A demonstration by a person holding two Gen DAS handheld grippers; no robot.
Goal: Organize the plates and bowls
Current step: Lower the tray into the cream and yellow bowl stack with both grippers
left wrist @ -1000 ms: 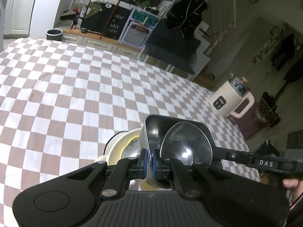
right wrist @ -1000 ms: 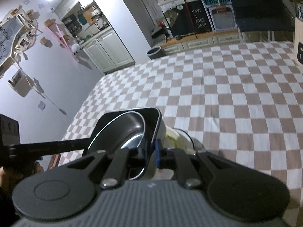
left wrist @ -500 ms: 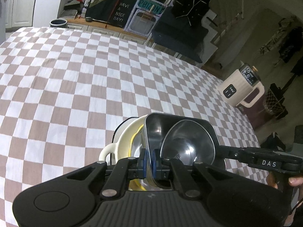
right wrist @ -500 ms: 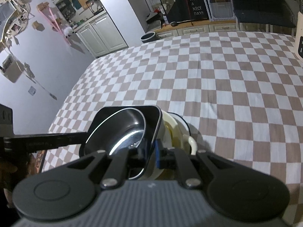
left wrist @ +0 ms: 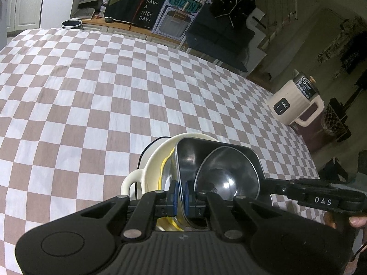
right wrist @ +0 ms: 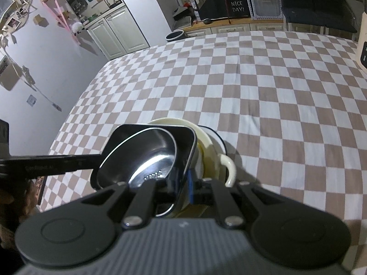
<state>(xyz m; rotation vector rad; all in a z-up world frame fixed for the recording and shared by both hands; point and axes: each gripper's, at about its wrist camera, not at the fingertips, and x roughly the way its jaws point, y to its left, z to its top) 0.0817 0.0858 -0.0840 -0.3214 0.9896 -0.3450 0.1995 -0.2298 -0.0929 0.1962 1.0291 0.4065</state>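
Left hand-held gripper [left wrist: 180, 197]: clamped by its blue pads on the near left wall of the dark rounded-square metal dish [left wrist: 190, 158]; pads nearly together with only the thin wall between them.
Right hand-held gripper [right wrist: 189, 189]: clamped on the opposite wall of the same dish [right wrist: 183, 142], at its right side in the right wrist view; a blue pad is seen pressed against the outside of the wall.
Dark rounded-square metal dish: held between both hand-held grippers, tilted, over the cream bowl; whether it rests on that bowl cannot be told.
Round stainless steel bowl [left wrist: 226, 175]: nested inside the dark dish, shiny inside, a bright reflection on its bottom [right wrist: 146, 160].
Cream ceramic bowl with a loop handle [left wrist: 156, 160]: set on the bench directly beneath the dark dish; its handle [right wrist: 229, 168] is seen sticking out to the side; a yellow rim is seen inside it.
Bench: covered by a brown-and-white checkered cloth [left wrist: 91, 91], bare across its far part.
Cream electric kettle-like appliance [left wrist: 296, 100]: standing at the far right edge of the bench.
Person's hand [left wrist: 356, 221]: fingertips seen at the right edge, behind the right tool's handle.
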